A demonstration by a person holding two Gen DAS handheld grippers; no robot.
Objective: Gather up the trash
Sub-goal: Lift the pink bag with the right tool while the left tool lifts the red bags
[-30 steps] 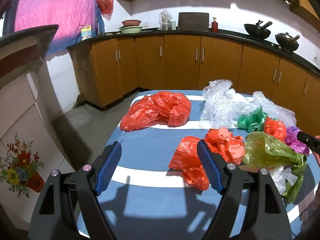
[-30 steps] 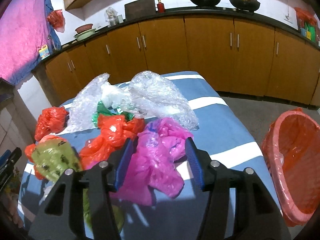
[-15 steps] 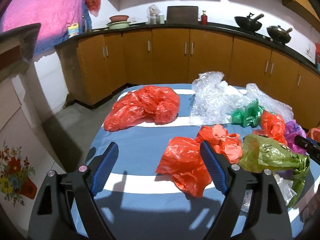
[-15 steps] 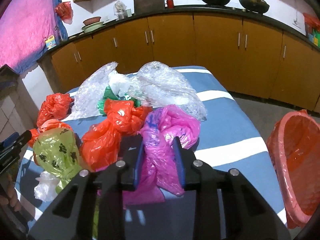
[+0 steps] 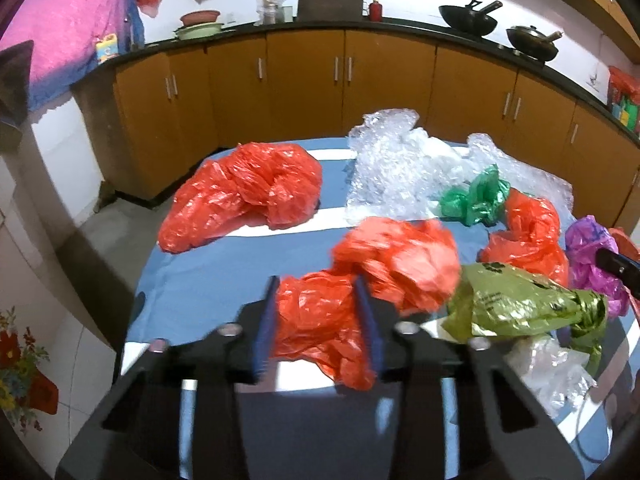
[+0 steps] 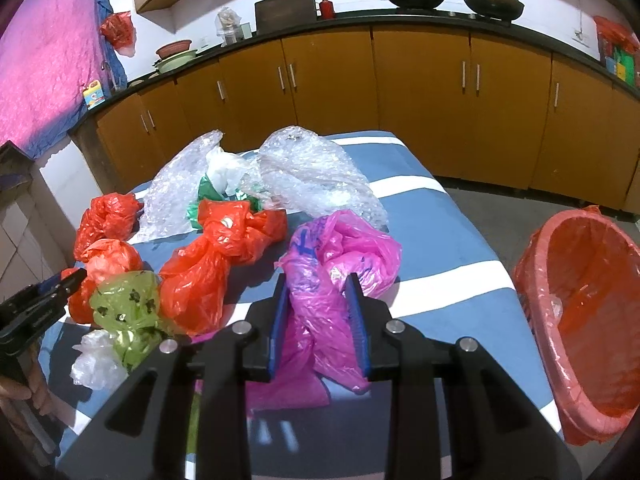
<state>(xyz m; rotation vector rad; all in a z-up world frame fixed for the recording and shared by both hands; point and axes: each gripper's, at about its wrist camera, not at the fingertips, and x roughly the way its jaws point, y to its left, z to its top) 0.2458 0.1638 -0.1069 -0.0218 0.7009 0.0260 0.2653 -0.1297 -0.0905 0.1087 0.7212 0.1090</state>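
Note:
Crumpled plastic bags lie on a blue, white-striped table (image 5: 208, 276). My left gripper (image 5: 316, 280) has its jaws closing, and the blue pads press on a red plastic bag (image 5: 312, 320) that fills the gap; the bag's far end looks blurred. My right gripper (image 6: 318, 278) is shut on a pink plastic bag (image 6: 344, 248), which bulges out in front of the pads and hangs below them. A pink basket (image 6: 532, 280) lined with red plastic stands on the floor to the right of the table.
Also on the table are a big red bag (image 5: 248, 196), bubble wrap (image 5: 392, 168), a dark green bag (image 5: 476, 200), a knotted red bag (image 6: 216, 264), an olive bag (image 5: 520, 304) and a clear bag (image 6: 96, 360). Brown kitchen cabinets (image 6: 420, 96) line the far wall.
The left gripper came forward and down over the near red bag and went from wide open to closed on it. The right gripper's jaws narrowed onto the pink bag, then held.

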